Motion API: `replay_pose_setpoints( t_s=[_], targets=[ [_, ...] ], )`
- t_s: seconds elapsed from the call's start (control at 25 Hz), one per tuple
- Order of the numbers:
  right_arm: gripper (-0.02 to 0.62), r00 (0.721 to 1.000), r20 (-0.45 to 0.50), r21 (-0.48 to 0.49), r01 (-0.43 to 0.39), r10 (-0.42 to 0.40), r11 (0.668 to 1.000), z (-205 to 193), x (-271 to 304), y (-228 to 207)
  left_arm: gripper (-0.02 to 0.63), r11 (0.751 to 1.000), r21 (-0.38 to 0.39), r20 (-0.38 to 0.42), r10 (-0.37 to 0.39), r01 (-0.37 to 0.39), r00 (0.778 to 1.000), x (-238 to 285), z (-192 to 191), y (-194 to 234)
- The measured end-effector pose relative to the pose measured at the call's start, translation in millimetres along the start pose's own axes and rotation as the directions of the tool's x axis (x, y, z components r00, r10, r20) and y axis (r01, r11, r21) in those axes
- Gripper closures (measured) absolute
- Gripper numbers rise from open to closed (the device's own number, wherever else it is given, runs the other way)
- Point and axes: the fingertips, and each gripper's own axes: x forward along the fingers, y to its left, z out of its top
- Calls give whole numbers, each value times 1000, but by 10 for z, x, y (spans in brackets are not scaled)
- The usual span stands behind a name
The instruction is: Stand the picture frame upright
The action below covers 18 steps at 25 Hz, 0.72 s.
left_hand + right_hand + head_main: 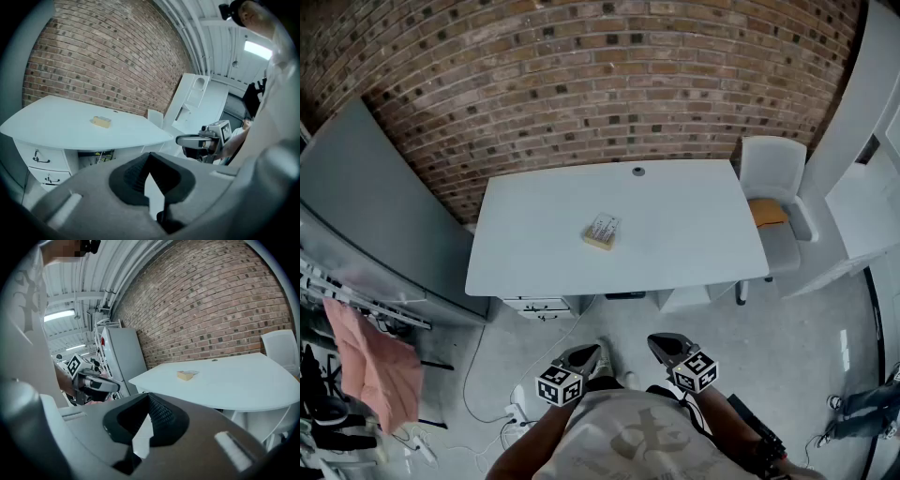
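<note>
A small picture frame (pixel 602 231) lies flat, face up, near the middle of a white desk (pixel 694 225), well clear of every edge and set slightly askew to the front one. It is too small to tell which side is its long one. Under the desk's front left corner, a drawer unit (pixel 539 306) is closed, its contents hidden. Well short of the desk, the left gripper (pixel 591 354) and right gripper (pixel 662 345) hang at the person's waist, both pairs of jaws pressed together on nothing.

Brick wall (pixel 581 66), white table (pixel 675 234), white chair (pixel 773 178)
</note>
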Motion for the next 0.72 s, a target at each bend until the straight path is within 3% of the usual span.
replay_pose_setpoints(
  t_s=[0.72],
  targets=[
    [589,999,43,9,-25,25,1000,1,-61,76,604,1000,13,4,-2,2,1000,-60,16,-47]
  ],
)
